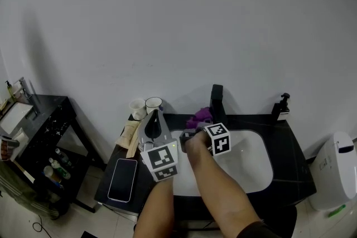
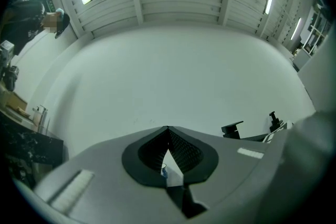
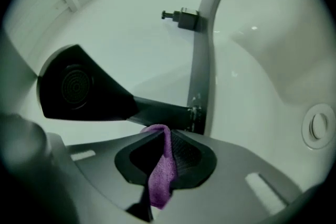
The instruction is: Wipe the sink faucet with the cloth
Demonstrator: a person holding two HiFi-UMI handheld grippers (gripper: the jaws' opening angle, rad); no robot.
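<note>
Two grippers (image 1: 153, 117) (image 1: 191, 132), one cloth (image 1: 199, 117), one faucet (image 1: 216, 97), one sink (image 1: 257, 165), two cups (image 1: 138, 108) (image 1: 154, 103), one phone (image 1: 122, 179)
</note>
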